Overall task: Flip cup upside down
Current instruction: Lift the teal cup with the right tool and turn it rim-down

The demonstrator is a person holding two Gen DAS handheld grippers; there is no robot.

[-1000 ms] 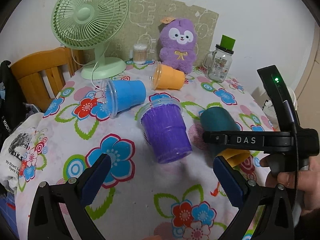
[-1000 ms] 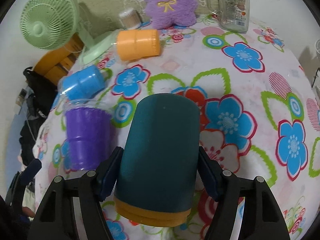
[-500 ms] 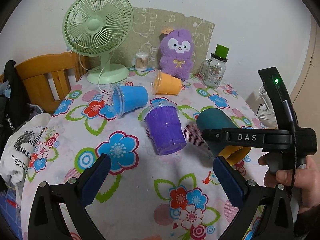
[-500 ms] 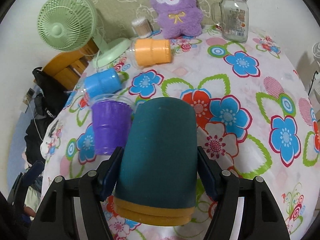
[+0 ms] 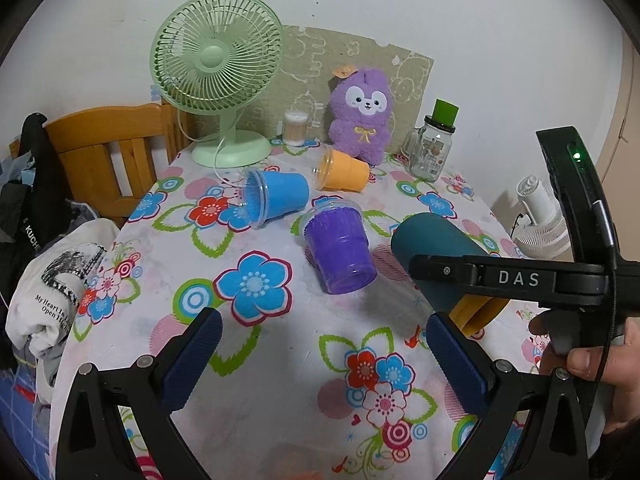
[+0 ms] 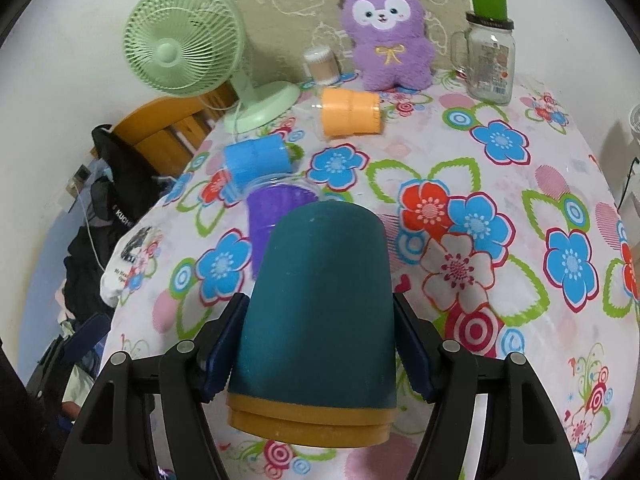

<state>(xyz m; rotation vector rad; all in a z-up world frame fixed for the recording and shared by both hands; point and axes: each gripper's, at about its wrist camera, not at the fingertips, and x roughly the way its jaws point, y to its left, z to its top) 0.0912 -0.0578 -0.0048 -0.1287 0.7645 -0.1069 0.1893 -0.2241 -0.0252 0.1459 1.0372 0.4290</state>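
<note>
My right gripper [image 6: 320, 344] is shut on a dark teal cup [image 6: 320, 300] with an orange rim, held above the table with its closed base pointing away from me. In the left wrist view the teal cup [image 5: 436, 256] is tilted in the air, clamped by the right gripper [image 5: 500, 280]. My left gripper [image 5: 320, 344] is open and empty above the near part of the flowered tablecloth [image 5: 260, 340]. A purple cup [image 5: 340, 252], a blue cup [image 5: 276, 196] and an orange cup [image 5: 340, 170] lie on their sides on the table.
A green fan [image 5: 218, 76], a cotton-swab jar [image 5: 296, 128], a purple plush [image 5: 362, 116] and a glass mug jar [image 5: 432, 148] stand along the back. A wooden chair [image 5: 108, 152] with clothes is at the left. A small white fan [image 5: 540, 216] is beyond the right edge.
Both grippers have risen and pulled back from the table. The teal cup has been lifted higher in the right gripper; the table objects look smaller and further away.
</note>
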